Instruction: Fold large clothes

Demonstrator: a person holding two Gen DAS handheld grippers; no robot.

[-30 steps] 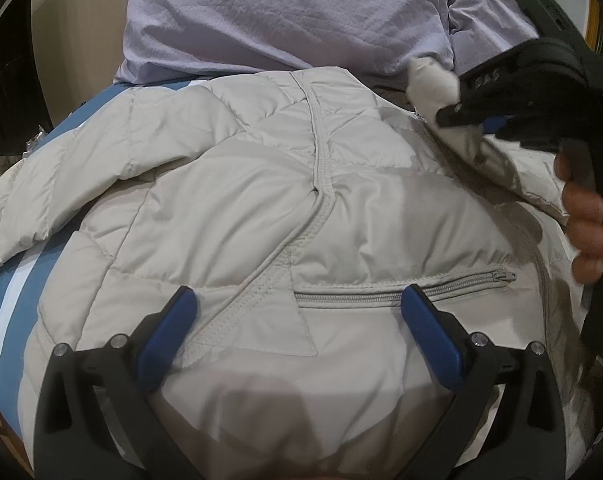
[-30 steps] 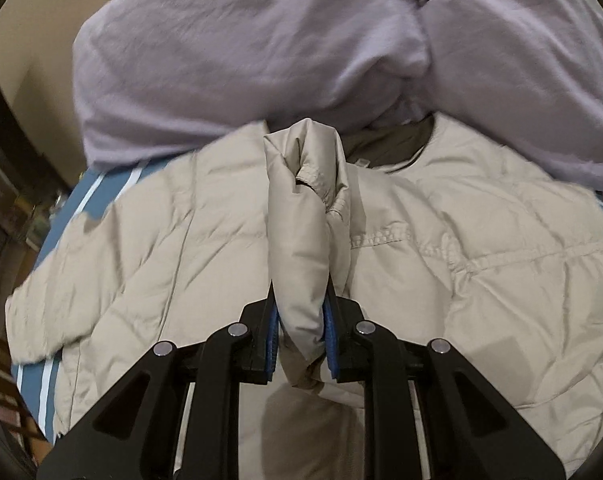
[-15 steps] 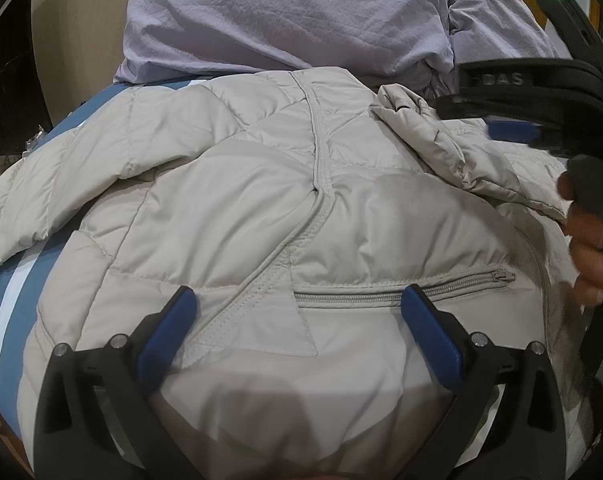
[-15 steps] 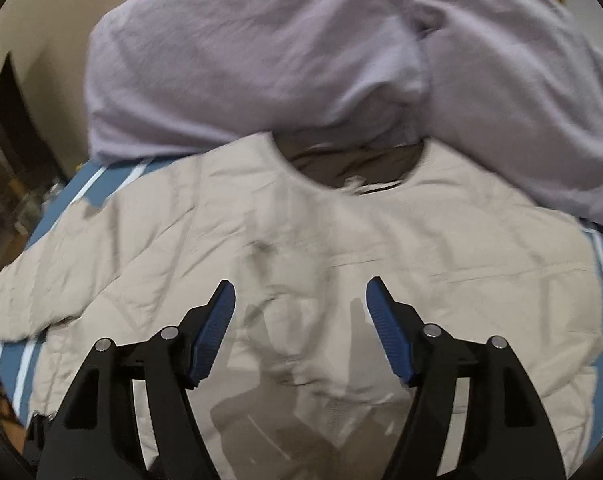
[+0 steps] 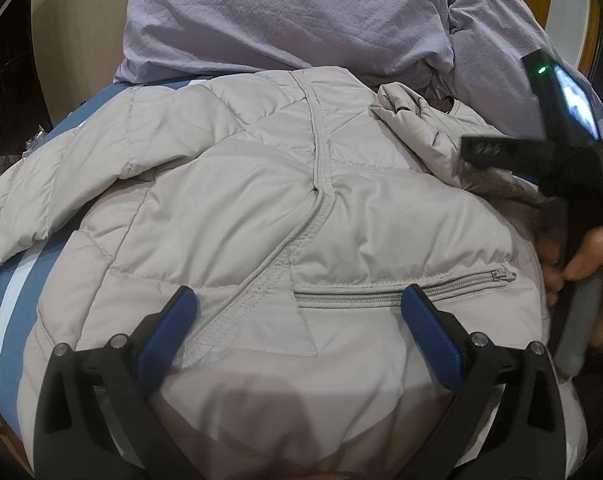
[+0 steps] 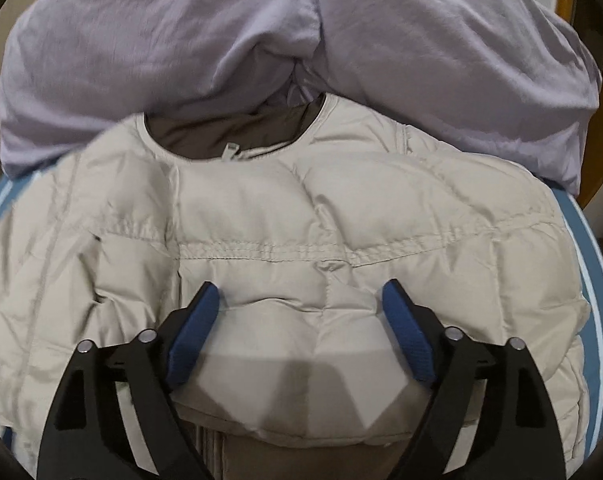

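A beige quilted puffer jacket (image 5: 261,208) lies spread on a blue-and-white striped bed (image 5: 5,304). Its zipped pocket (image 5: 405,288) sits just beyond my left gripper (image 5: 301,300), which hovers open over the lower body with nothing between its blue pads. In the right wrist view the jacket (image 6: 281,220) shows its dark-lined collar (image 6: 229,136) at the far end. My right gripper (image 6: 301,300) hangs low over a puffy panel, jaws opening wide, nothing pinched. The right tool (image 5: 541,160) appears blurred at the right edge of the left wrist view, held by a hand (image 5: 589,256).
A crumpled lavender duvet (image 6: 181,40) is heaped at the head of the bed, against the jacket's collar. One sleeve (image 5: 25,200) trails off to the left over the stripes. Wooden furniture (image 6: 569,8) stands at the far right.
My right gripper let go of the bunched beige fold, opened wide and dropped lower over the jacket. The released fold now lies slumped near the collar. The left gripper has stayed put.
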